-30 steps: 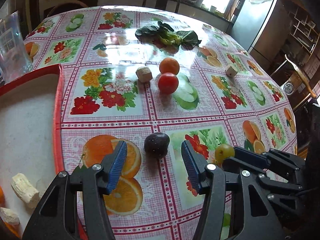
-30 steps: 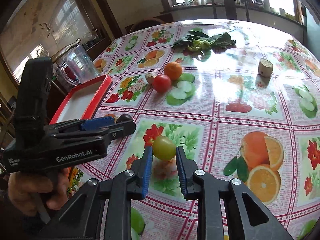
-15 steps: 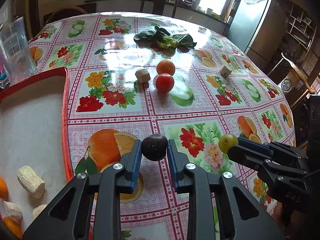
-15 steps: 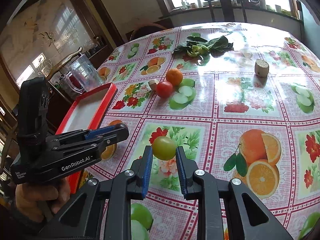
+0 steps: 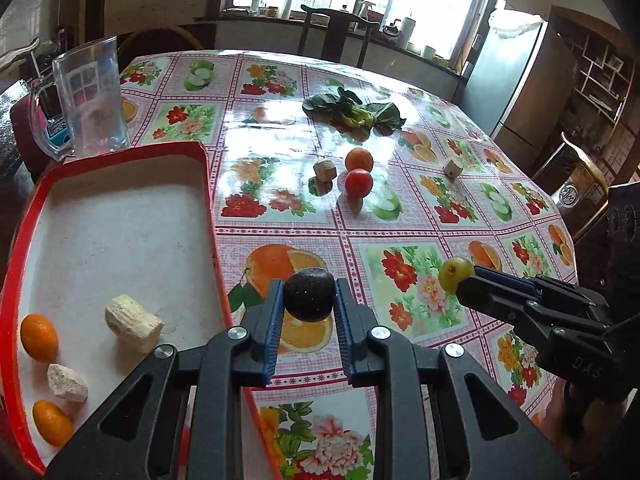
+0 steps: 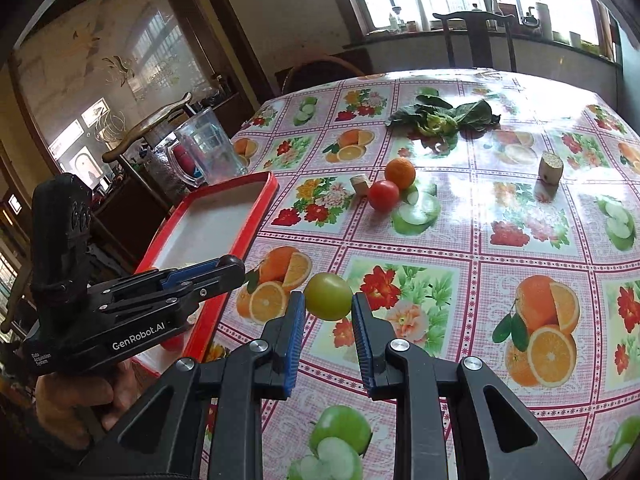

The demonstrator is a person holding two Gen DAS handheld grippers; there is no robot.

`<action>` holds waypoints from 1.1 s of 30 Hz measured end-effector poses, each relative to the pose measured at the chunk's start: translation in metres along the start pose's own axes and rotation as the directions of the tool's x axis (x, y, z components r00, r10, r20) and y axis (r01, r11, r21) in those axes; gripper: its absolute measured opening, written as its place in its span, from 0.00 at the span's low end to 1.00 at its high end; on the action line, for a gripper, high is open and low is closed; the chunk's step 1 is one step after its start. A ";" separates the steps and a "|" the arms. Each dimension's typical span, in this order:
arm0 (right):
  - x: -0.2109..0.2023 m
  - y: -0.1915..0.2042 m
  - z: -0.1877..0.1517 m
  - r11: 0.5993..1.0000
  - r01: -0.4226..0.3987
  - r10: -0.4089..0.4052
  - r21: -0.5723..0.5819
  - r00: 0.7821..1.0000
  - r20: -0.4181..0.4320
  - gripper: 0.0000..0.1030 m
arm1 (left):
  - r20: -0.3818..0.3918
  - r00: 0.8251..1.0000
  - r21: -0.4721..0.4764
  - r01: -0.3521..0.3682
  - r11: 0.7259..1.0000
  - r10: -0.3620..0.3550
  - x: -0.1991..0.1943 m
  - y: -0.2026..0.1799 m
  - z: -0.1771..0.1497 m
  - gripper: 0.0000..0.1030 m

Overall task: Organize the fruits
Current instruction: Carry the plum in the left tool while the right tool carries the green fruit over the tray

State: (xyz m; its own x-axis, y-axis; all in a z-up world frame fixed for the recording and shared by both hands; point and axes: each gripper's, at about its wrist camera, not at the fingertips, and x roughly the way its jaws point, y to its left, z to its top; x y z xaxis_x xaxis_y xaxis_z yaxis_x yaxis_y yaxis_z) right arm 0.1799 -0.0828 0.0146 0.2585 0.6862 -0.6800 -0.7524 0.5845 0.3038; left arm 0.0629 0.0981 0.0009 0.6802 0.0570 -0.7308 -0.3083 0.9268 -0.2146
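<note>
My left gripper (image 5: 309, 309) is clamped on a dark plum (image 5: 309, 294), just right of the red tray (image 5: 208, 184). My right gripper (image 6: 328, 314) is clamped on a green fruit (image 6: 328, 296), further right of the tray, above the desk (image 6: 500, 208).

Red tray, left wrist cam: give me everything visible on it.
The red tray is a shallow rectangular tray, red rim and low walls around a pale, scuffed off-white floor, looks like plastic. It lies flat on the tablecloth at the table's left edge, just in front of a clear glass pitcher. At its near end sit two small oranges and two pale beige chunks; the rest of the floor is bare. No gripper touches it.
</note>
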 end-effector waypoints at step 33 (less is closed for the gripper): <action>0.045 0.091 0.010 0.987 -0.077 0.068 -0.144 0.995 -0.069 0.23 | 0.061 0.996 -0.151 -0.059 0.987 0.069 -0.045 0.093 -0.018 0.21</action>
State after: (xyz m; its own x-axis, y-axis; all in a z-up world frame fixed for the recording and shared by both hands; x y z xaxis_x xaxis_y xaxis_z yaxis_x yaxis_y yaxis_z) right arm 0.1296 0.0056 0.0181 0.1646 0.6931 -0.7018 -0.8493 0.4614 0.2564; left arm -0.0087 0.1753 0.0022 0.6970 0.1432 -0.7026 -0.4447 0.8549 -0.2670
